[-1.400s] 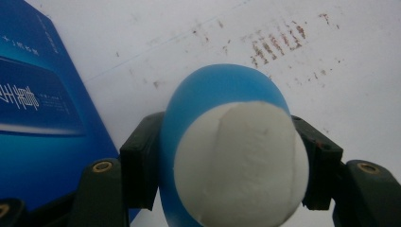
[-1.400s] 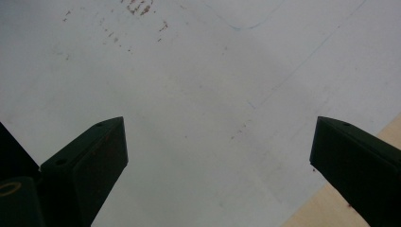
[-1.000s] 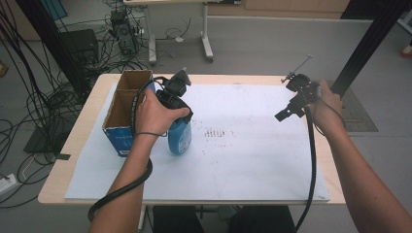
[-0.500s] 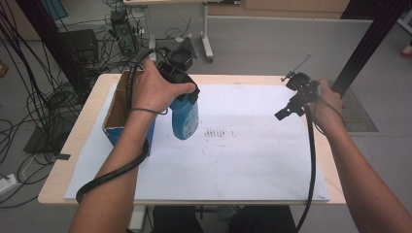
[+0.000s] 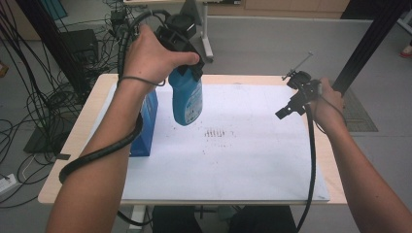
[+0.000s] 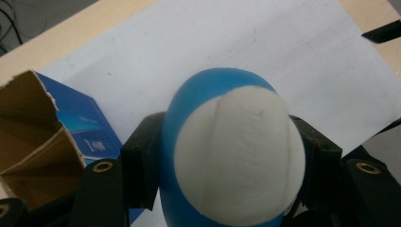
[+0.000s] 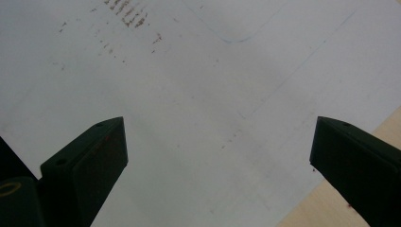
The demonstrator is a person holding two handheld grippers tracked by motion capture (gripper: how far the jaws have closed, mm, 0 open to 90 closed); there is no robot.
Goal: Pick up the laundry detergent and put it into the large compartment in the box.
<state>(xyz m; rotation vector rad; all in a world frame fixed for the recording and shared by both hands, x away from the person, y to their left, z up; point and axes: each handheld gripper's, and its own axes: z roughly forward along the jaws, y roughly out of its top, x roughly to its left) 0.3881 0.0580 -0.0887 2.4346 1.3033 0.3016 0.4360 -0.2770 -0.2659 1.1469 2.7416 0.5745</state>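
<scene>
Table (image 5: 291, 80) w/ white sheet (image 5: 252, 160) on top; blue carton (image 5: 145, 126), top torn open, stands at its left side. Blue bottle w/ white cap (image 5: 187, 99) hangs in the air just right of the carton, clear of the sheet, clamped near its cap by the left gripper (image 5: 182, 68), jaws tight on both sides. Right gripper (image 5: 283, 114) hovers over the sheet's right part, well apart from the bottle, 2 jaws spread wide w/ nothing btwn.

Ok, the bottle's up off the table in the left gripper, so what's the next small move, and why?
Probably carry the blue bottle sideways over the open cardboard box. The left gripper is clamped on it near its white cap, it hangs clear of the table, and the box stands open just beside it.
</scene>
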